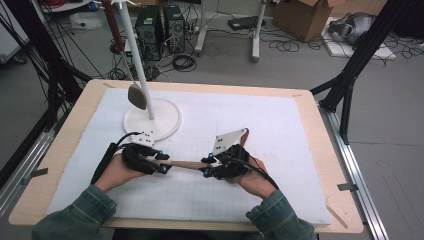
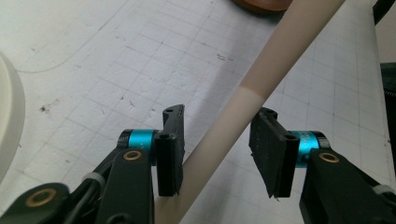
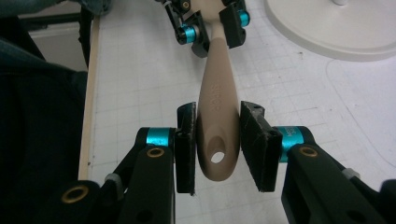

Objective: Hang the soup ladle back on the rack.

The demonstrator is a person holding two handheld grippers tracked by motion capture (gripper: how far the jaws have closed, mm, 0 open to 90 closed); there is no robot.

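**Two-handed hold of a long-handled utensil above the worktop.** The beige utensil [image 1: 185,163] lies roughly level between the two grippers, just above the white gridded worktop [image 1: 300,150]. It is in front of the round base of the white stand [image 1: 167,117], from which a spoon [image 1: 137,96] hangs.

*Risks.* The utensil's support appears to rest mainly on the grip at its holed end. If that grip loosens before the other gripper has a firm hold, the shaft is likely to tip and drop onto the worktop. The shaft crosses the left gripper's jaws on a slant. Squeezing it at that angle could twist it or let it slide along the pads. Pulling the hands apart or turning them unevenly could lever the smooth, tapered handle out of the right pads. A wide swing towards the stand could knock the hanging spoon.

*Grippers.* The right gripper [image 3: 217,112] is narrowed onto the broad handle end, with one pad against each flank just above the hanging hole. The left gripper [image 2: 215,116] straddles the thin shaft with its jaws partly apart. The shaft meets one corner of each pad, with clear gaps elsewhere, and whether the pads actually press on it cannot be told.
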